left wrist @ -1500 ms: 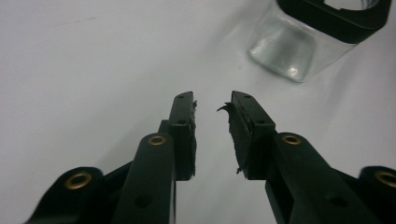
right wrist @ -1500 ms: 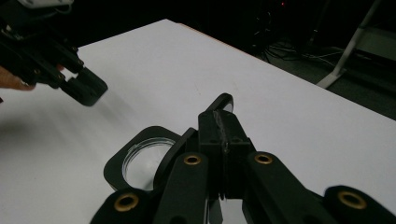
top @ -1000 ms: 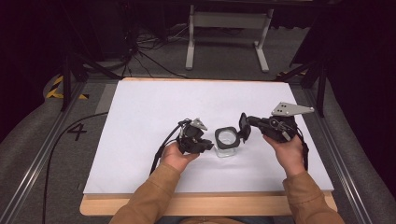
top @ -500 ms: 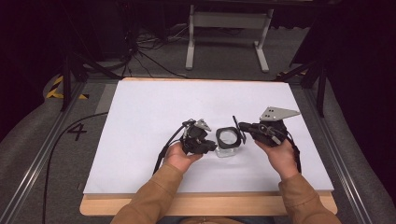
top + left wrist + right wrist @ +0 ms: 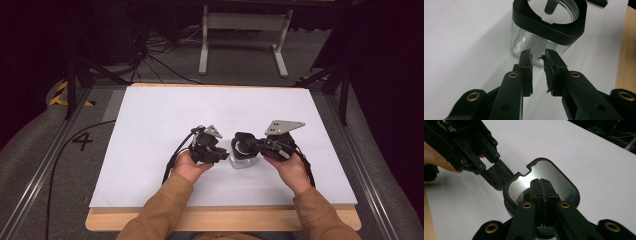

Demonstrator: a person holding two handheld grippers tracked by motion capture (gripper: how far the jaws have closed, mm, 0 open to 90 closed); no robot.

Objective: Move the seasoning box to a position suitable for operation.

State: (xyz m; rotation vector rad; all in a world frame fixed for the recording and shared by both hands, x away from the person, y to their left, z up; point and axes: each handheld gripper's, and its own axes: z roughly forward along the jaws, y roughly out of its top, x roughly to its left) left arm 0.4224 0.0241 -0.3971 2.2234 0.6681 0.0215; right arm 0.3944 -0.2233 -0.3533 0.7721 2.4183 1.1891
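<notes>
Jar count from the high view: one, clear glass jar (image 5: 243,159) on the white table sheet (image 5: 200,110), set between two grippers. Left gripper (image 5: 225,156) just beside its wall, right gripper (image 5: 241,142) over its mouth.

Left gripper view: jaws just been opening, now parted, nothing between them, tips just short of the glass below the one black collar (image 5: 556,32).

Right gripper view: jaws clenched flat together, nothing seen between them, dipping into the mouth. Best kept centred, clear of the collar. Brace the wall with the left before going deeper.

A clear glass jar (image 5: 243,159) with a black-rimmed open mouth stands upright mid-table (image 5: 150,125).
</notes>
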